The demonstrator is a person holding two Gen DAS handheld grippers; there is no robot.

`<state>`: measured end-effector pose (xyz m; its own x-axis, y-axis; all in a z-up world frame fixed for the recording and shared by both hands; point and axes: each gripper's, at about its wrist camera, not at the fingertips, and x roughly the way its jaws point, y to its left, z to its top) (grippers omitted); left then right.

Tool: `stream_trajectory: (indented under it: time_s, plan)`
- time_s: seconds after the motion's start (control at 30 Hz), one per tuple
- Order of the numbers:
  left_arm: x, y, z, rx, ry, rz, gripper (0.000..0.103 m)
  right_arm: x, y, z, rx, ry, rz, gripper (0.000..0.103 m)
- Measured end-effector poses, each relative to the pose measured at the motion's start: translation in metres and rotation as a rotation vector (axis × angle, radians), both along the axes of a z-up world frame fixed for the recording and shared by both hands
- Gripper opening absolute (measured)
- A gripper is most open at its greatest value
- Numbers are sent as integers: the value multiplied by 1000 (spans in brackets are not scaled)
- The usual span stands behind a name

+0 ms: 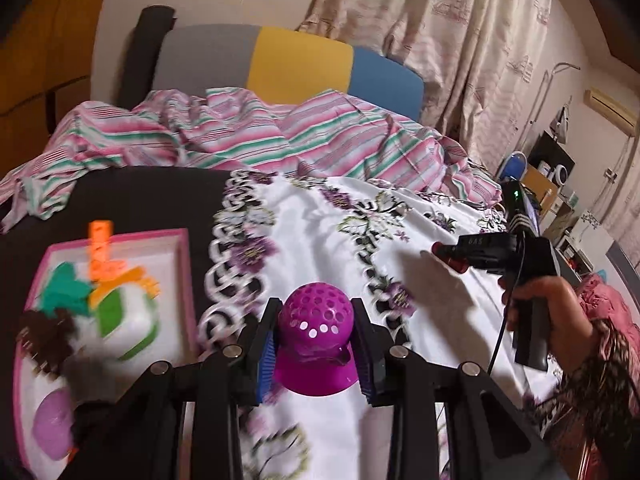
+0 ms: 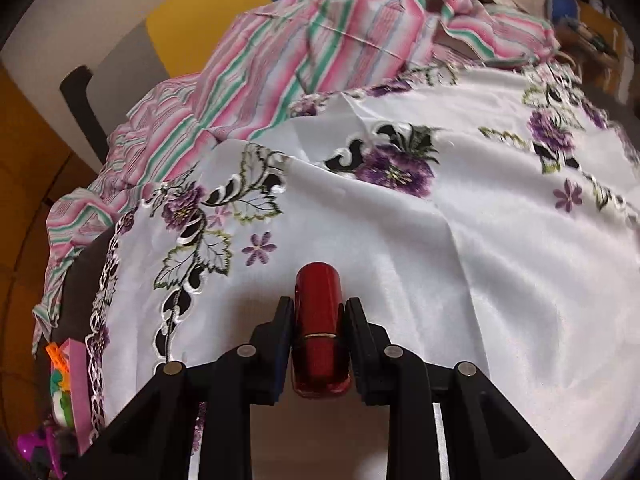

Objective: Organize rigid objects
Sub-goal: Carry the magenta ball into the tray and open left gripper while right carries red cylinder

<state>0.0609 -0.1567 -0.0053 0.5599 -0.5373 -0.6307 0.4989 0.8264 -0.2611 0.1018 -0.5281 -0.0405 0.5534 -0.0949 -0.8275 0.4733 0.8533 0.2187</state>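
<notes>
Pinching a magenta perforated dome (image 1: 316, 322) between both blue-padded fingers (image 1: 265, 354) of the left gripper (image 1: 316, 344), pads pressed to its sides, dome held above the white embroidered cloth (image 1: 440, 320). Cut off at its lower rim by the finger frames; underside hidden. Pressed tight on a red cylinder (image 2: 320, 332) by the right gripper (image 2: 319, 340), jaws at their narrowest, cylinder lying lengthwise between the fingers (image 2: 280, 340), its rounded tip jutting past them over the cloth and its near end partly masked by the black frame.

At the left edge of the bed, on a dark cover: a pink-rimmed tray (image 1: 182, 264), smeared by motion blur. Inside, only roughly readable: an orange block piece (image 1: 100, 252), a teal shape (image 1: 64, 290), a green-and-white item (image 1: 124, 320), a brown blurred mass (image 1: 46, 334), a pale purple round (image 1: 52, 428) near the bottom corner. Exact forms impossible to tell.

At the right edge, seen from the left wrist: a hand (image 1: 548, 312) gripping the other tool's handle, sleeve cropped by the frame.

Farther off: a rumpled striped sheet (image 1: 248, 132) across the far side, then a grey, yellow and blue headboard (image 1: 300, 64), curtains (image 1: 460, 20) beyond.
</notes>
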Motion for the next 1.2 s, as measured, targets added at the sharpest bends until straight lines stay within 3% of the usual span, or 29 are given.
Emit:
stream_trajectory:
  time_s: [0.47,0.63,1.0,1.2]
  plan:
    - [-29,104,-28,15,62,158,33,-8,35,23,-53,-51,48,26]
    - [-35,118,-46,20,115,168,33,-11,46,24,-52,-51,60,26]
    - [-46,136,-64,80,150,174,33,-14,90,39,-35,-88,137,26]
    - [-49,140,-69,57,188,177,44,-15,128,50,-8,-106,206,26]
